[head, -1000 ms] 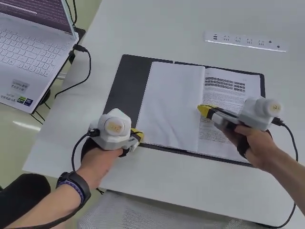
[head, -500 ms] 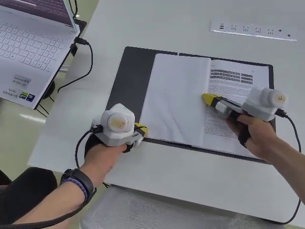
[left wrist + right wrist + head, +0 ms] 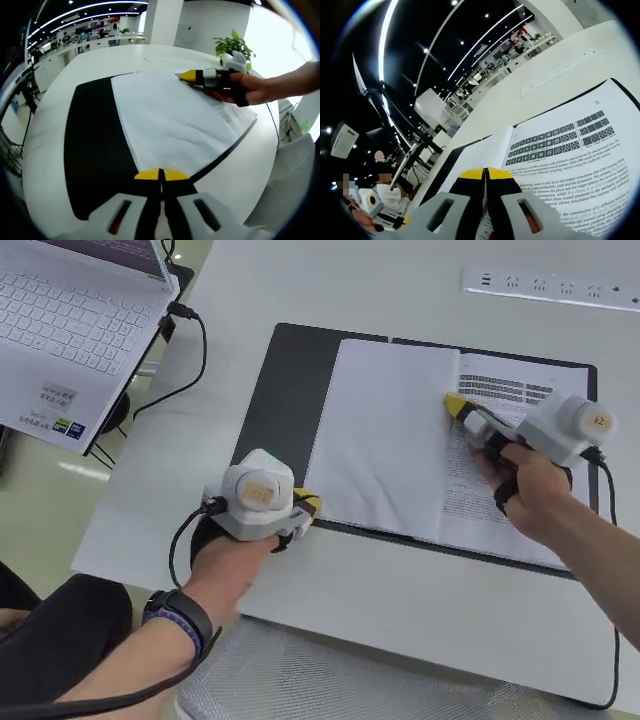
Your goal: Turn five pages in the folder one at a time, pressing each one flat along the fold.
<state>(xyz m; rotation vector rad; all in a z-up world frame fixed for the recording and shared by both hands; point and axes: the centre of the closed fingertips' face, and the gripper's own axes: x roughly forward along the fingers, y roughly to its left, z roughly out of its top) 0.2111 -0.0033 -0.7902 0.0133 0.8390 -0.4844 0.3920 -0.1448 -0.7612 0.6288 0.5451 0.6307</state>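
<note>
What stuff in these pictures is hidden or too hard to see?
Small words on the printed page: too tiny to read in the head view, and in the right gripper view the right gripper covers some of them.
Laptop: cut off by the head view's top-left edge.
Folder, near left corner: hidden under the left gripper in the head view.

The open folder (image 3: 285,410) is laid on the tabletop (image 3: 330,290), with a laptop (image 3: 70,330) placed to its left and a power strip (image 3: 550,288) behind it. The left hand-held gripper (image 3: 305,505) is set at its near edge, the right hand-held gripper (image 3: 455,405) at the fold.
</note>
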